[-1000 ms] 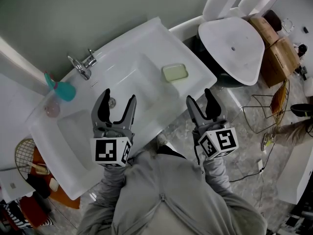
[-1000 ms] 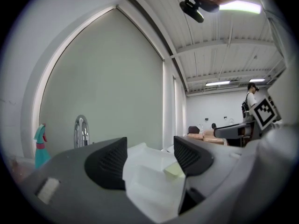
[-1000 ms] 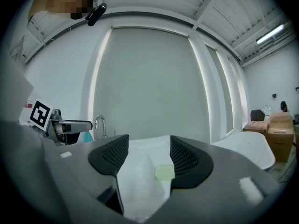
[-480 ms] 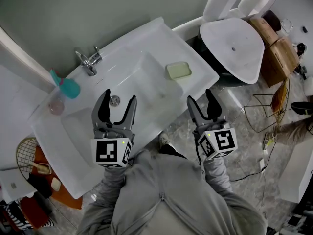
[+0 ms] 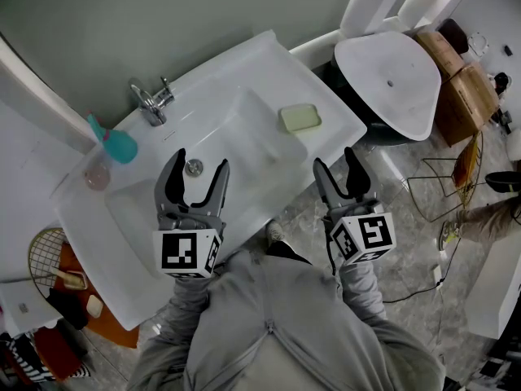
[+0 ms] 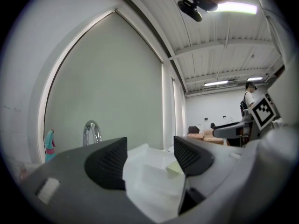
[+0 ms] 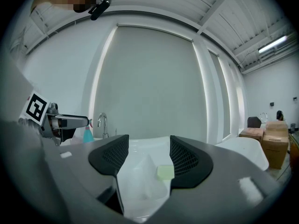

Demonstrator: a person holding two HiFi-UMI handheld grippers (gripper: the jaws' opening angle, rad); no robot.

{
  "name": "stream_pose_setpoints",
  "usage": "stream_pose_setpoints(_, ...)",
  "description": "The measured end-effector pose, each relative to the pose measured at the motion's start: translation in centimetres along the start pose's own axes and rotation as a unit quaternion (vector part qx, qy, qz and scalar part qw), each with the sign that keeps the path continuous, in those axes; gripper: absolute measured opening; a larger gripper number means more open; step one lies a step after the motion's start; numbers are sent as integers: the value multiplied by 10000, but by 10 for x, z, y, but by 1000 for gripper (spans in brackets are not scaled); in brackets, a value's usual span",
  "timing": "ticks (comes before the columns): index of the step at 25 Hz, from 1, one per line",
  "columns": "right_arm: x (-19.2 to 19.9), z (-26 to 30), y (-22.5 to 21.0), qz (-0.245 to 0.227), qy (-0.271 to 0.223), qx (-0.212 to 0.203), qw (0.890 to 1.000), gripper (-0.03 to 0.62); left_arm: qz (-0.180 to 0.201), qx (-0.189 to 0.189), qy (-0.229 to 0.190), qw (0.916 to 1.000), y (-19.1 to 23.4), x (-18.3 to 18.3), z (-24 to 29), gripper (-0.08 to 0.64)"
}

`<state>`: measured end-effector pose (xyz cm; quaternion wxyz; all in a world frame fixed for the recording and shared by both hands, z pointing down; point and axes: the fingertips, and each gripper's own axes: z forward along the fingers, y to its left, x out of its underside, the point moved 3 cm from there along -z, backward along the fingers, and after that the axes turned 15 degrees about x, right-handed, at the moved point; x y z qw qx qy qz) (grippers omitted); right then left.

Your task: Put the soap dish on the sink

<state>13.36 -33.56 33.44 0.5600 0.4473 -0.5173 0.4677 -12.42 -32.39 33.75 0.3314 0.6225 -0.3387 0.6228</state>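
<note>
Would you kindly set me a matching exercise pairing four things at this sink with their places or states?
Things:
1. soap dish
2. tap
3. teal bottle
4. left gripper

Places or states:
A. jaws apart, over the sink
B. pale green, on the right ledge
C. at the left rear corner
D. chrome, on the back rim

Pairs: 1-B, 2-D, 3-C, 4-A

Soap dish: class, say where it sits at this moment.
In the head view, the soap dish lies on the right-hand ledge of the sink, beside the basin, just ahead of the open right claw and apart from it.
</note>
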Motion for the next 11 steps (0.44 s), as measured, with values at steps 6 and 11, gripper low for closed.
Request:
stream_pose_setpoints(6,1,-1,-1,-18,20,-4,10000,279,-16,-3,14,10000,-2,1,1,339)
stream_pose_setpoints(11,2,-3,-3,-18,28,6,10000,279,57,11,20,10000,-5,-2,1,339)
